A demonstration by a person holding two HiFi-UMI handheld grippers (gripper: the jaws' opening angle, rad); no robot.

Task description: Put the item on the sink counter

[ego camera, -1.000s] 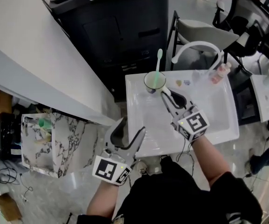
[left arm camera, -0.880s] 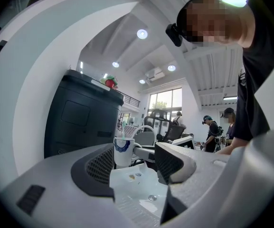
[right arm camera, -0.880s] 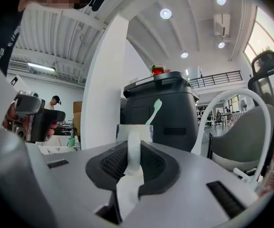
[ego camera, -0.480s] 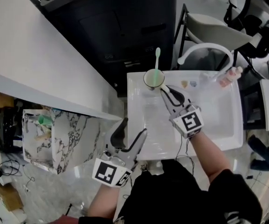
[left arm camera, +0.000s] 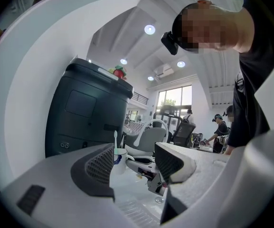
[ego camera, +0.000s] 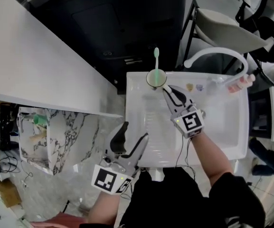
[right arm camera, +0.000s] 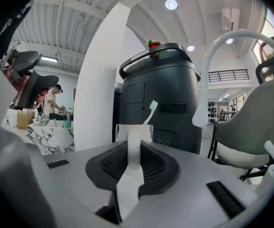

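Observation:
A white cup (ego camera: 156,78) with a pale green toothbrush (ego camera: 156,56) standing in it is at the back left of the white sink (ego camera: 139,127), over the rim by the faucet. My right gripper (ego camera: 167,90) is shut on the cup's handle. In the right gripper view the white handle (right arm camera: 133,148) runs between the dark pads, with the cup (right arm camera: 133,131) and the toothbrush (right arm camera: 151,110) just ahead. Whether the cup rests on the rim I cannot tell. My left gripper (ego camera: 131,137) hangs open and empty off the sink's front left corner; from it the cup (left arm camera: 119,156) shows beyond the jaws (left arm camera: 137,169).
A curved white faucet (ego camera: 217,55) arches over the sink's back right, with a small bottle (ego camera: 239,83) beside it. A tall black bin (ego camera: 127,27) stands right behind the sink. A white counter (ego camera: 32,56) and a marble-patterned box (ego camera: 56,137) lie to the left.
The head view has shifted a little. The right gripper keeps its hold on the cup at the sink's back left. The left gripper has hardly moved.

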